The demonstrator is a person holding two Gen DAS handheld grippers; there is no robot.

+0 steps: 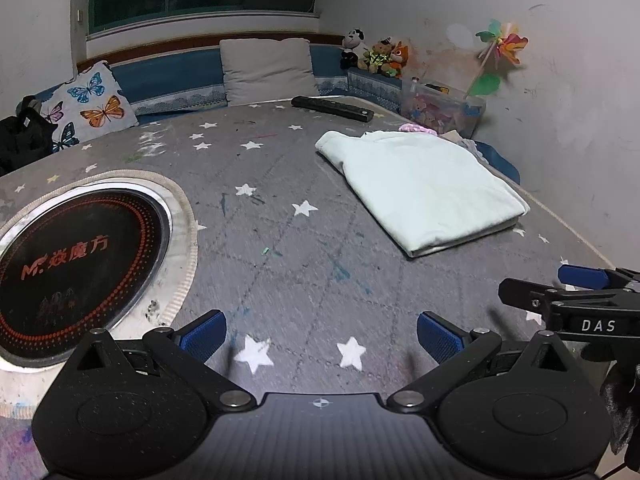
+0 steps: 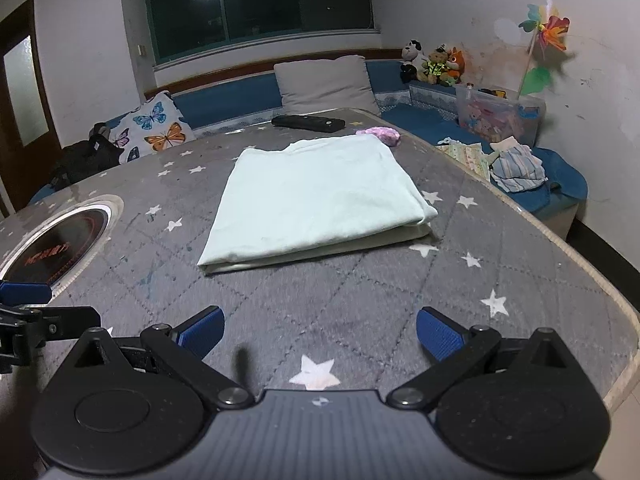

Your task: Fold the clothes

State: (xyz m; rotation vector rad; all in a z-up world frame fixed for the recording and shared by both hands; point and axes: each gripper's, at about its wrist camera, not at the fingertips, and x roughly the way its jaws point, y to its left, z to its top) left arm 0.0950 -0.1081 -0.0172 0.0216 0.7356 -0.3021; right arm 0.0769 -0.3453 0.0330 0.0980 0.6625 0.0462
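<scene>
Your left gripper (image 1: 322, 336) has its fingers spread wide, nothing between them, hovering over bare star-print table cover (image 1: 280, 240). Your right gripper (image 2: 320, 334) is the same: fingers apart, holding nothing, near the table's front edge. The pale folded garment (image 2: 316, 200) lies flat on the cover, well ahead of the right gripper and clear of both. The round inset cooktop (image 1: 80, 264) sits left of it. A black remote (image 2: 308, 123) lies behind the garment, with a pink item (image 2: 380, 134) just past its far corner.
</scene>
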